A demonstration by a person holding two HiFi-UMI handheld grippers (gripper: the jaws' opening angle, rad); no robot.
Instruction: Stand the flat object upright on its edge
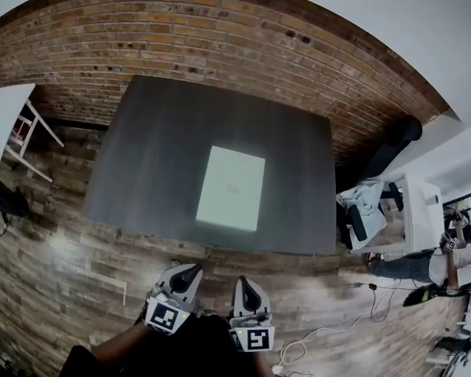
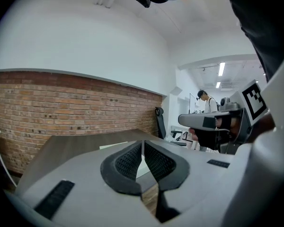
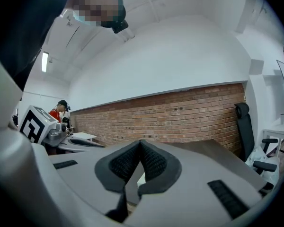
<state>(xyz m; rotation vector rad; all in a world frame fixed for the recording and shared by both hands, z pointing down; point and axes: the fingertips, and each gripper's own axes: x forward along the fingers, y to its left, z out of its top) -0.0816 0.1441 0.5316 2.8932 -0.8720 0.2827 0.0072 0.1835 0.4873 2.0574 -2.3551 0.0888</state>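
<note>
A white flat object (image 1: 231, 188) lies flat on the dark counter (image 1: 149, 163), just right of centre in the head view, its long side running away from the person. Both grippers are at the bottom of that frame, short of the counter's near edge and over the wooden floor (image 1: 63, 265). The left gripper (image 1: 191, 270) has its fingers (image 2: 128, 161) pressed together with nothing between them. The right gripper (image 1: 246, 281) is the same, its fingers (image 3: 123, 163) closed and empty. A brick wall (image 1: 220, 38) runs across the top, behind the counter.
</note>
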